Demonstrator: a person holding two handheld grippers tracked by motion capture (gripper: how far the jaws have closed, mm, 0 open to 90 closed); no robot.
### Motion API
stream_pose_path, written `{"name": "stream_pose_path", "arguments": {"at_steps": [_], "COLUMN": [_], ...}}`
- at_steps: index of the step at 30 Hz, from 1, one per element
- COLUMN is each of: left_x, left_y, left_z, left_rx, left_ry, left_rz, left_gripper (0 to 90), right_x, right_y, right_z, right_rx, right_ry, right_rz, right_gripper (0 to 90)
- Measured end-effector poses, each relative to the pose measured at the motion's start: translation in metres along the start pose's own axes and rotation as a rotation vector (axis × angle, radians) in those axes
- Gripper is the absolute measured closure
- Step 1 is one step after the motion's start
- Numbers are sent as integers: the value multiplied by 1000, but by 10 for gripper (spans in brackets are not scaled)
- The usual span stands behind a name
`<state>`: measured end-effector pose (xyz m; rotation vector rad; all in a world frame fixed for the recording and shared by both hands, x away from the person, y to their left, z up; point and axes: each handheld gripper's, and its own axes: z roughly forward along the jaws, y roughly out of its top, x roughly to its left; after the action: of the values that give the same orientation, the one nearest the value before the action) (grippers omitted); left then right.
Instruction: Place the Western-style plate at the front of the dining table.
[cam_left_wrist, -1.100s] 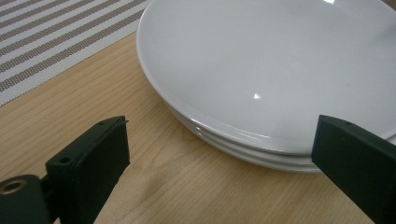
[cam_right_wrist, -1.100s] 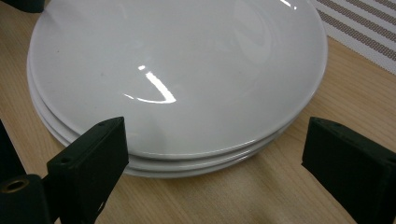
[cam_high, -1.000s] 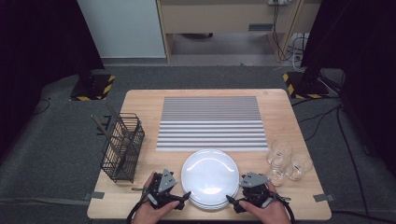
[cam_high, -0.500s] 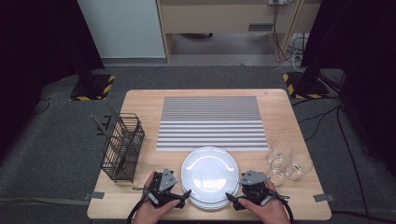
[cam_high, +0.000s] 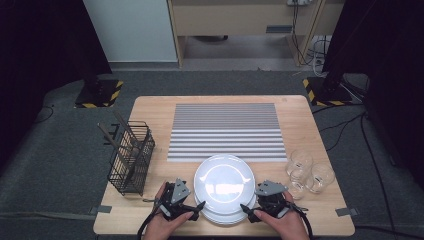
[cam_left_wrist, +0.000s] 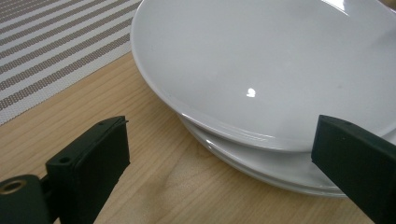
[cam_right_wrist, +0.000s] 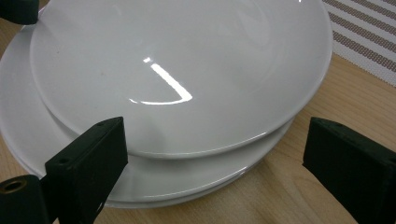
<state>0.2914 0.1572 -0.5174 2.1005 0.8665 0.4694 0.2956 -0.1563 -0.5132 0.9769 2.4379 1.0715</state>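
top plate (cam_high: 223, 181) is seen offset toward the striped mat (cam_high: 223, 131) on the plate stack (cam_high: 220, 216), lying between left gripper (cam_high: 196, 207) and right gripper (cam_high: 246, 209); both sets of jaws are held apart, flanking the rim, about equally near.

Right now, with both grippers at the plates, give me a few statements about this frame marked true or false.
1. Both grippers are open. True: the left gripper and the right gripper each have their jaws spread, clamping nothing.
2. The top plate sits centred on the stack. False: it lies shifted toward the striped mat, off the lower plates.
3. The glasses stand on the striped mat. False: they stand on bare wood at the table's right.
4. The wire basket stands at the table's left edge with utensils in it. True.
5. The plates are white. True.
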Motion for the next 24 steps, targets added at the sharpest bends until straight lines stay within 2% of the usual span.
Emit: {"name": "stream_pose_path", "arguments": {"at_steps": [24], "left_x": [4], "left_y": [2], "left_z": [4], "left_rx": [-8], "left_ry": [7], "left_rz": [-1], "left_gripper": [33], "right_x": [0], "right_y": [4], "right_z": [7], "right_rx": [0], "right_ry": [23], "right_rz": [-8], "right_gripper": [40]}}
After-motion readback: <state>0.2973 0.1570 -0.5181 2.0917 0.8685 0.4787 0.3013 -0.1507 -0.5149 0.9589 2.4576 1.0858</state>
